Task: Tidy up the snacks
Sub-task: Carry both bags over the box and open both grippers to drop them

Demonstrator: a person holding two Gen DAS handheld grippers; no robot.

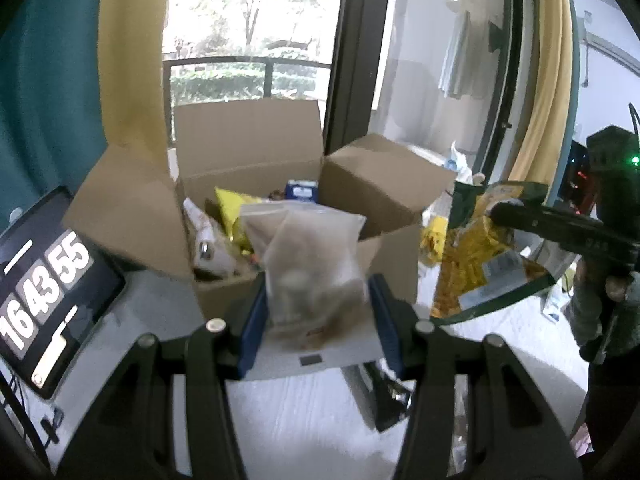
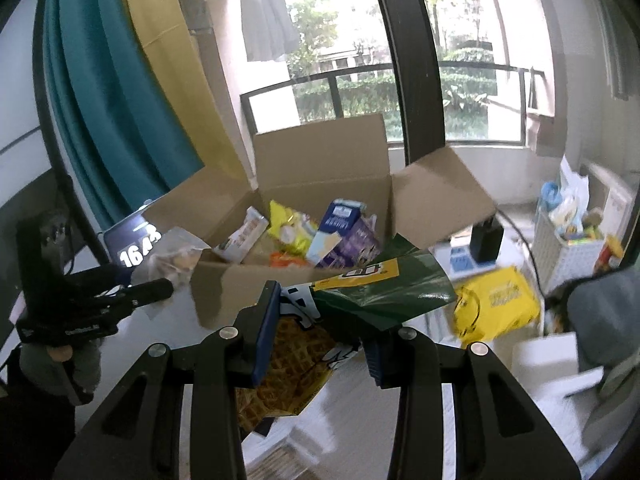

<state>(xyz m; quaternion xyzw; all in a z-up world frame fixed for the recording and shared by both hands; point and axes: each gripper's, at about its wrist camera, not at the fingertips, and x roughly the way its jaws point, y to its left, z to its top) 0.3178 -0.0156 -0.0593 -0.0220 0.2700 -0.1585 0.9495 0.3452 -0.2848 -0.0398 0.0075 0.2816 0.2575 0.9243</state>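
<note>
An open cardboard box point(image 1: 224, 160) point(image 2: 320, 160) stands on the white table and holds several snack packs, among them a yellow bag point(image 1: 232, 208) point(image 2: 288, 228) and a blue carton point(image 1: 302, 190) point(image 2: 340, 220). My left gripper point(image 1: 316, 300) is shut on a clear bag of brownish snacks point(image 1: 312, 256), held just in front of the box. My right gripper point(image 2: 320, 320) is shut on a green and yellow waffle snack bag point(image 2: 360, 292), held right of the box; it also shows in the left wrist view point(image 1: 480, 248).
A tablet showing a clock point(image 1: 44, 292) leans at the table's left. A yellow bag point(image 2: 496, 304) lies right of the box. A white basket of items point(image 2: 568, 240) stands at the far right. Curtains and a glass door rise behind the box.
</note>
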